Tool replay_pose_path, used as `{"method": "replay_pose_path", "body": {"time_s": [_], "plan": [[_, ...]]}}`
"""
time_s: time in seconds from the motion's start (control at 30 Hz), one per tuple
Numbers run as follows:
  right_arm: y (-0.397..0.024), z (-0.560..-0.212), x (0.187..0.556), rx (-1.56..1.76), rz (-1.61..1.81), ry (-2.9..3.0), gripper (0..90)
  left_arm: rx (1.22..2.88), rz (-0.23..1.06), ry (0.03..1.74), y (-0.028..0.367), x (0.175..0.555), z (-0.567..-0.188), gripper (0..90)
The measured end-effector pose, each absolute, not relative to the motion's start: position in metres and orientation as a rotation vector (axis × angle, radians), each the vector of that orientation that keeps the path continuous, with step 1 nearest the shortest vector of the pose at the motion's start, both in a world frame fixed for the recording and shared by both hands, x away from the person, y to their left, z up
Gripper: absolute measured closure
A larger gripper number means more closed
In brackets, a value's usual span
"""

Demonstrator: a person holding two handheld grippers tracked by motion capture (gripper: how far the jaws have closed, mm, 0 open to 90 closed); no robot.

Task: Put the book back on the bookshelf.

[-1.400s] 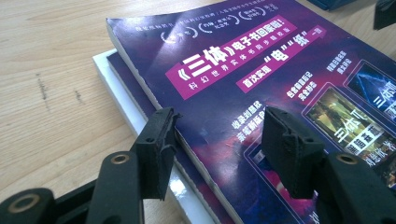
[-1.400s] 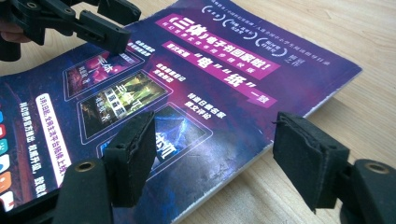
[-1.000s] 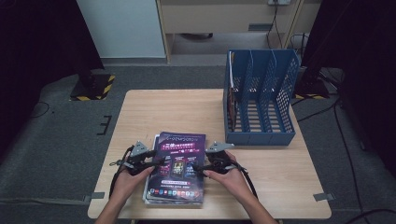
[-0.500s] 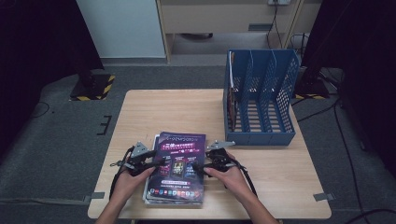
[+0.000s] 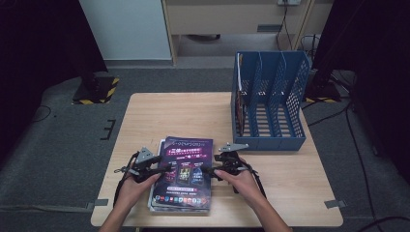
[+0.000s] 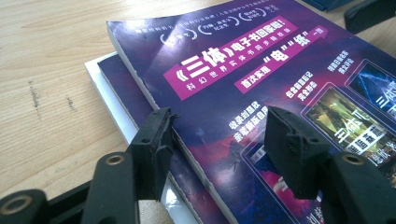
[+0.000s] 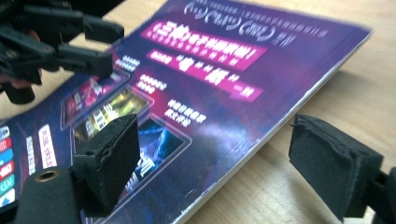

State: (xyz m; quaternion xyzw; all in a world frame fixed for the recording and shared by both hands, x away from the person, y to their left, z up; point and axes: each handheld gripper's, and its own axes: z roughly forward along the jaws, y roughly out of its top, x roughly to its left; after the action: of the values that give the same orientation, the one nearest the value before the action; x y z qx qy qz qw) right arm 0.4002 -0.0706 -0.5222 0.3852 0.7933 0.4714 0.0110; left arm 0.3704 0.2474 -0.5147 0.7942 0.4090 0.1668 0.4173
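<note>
High view: a stack of magazines [image 5: 183, 174] lies at the lower middle of the frame on the tabletop [image 5: 193, 116], the top one purple-covered and skewed a little against those beneath. The left gripper [image 5: 164, 169] comes in from the lower left, its jaws at the stack's left edge; the right gripper [image 5: 209, 170] comes in from the lower right, at the stack's right edge. A blue file rack [image 5: 270, 101] stands at the upper right of the tabletop, well apart from the stack.

Left gripper view: the top magazine [image 6: 261, 79] fills the centre and right of the frame, with the lower ones [image 6: 116, 79] showing at its left. The jaws stand partly apart and straddle the top magazine's edge, one against its side at lower left, the other over the cover at lower right; whether the pads press, I cannot tell.

Right gripper view: the magazine runs from upper right to lower left. The jaws are wide apart, one over the cover at lower left, the other over bare wood at lower right, neither clamping. The left gripper [image 7: 100, 44] shows at upper left, over the cover
</note>
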Motion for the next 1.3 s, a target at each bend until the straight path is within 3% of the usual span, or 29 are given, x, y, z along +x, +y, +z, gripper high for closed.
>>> {"method": "replay_pose_path", "body": {"time_s": [0.23,0.47,0.73,1.3], "plan": [[-0.063,-0.535,0.404,1.241,1.477,2.550,15.3,1.988,0.409,1.017,0.245,0.371,-0.516,40.9],[-0.063,-0.510,0.400,1.171,1.543,2.483,24.7,1.988,0.408,1.020,0.247,0.370,-0.516,40.9],[-0.040,-0.488,0.415,1.118,1.532,2.507,25.2,1.983,0.410,1.025,0.247,0.370,-0.516,40.3],[0.005,-0.482,0.431,1.135,1.417,2.565,27.1,1.981,0.408,1.024,0.247,0.369,-0.516,38.6]]}}
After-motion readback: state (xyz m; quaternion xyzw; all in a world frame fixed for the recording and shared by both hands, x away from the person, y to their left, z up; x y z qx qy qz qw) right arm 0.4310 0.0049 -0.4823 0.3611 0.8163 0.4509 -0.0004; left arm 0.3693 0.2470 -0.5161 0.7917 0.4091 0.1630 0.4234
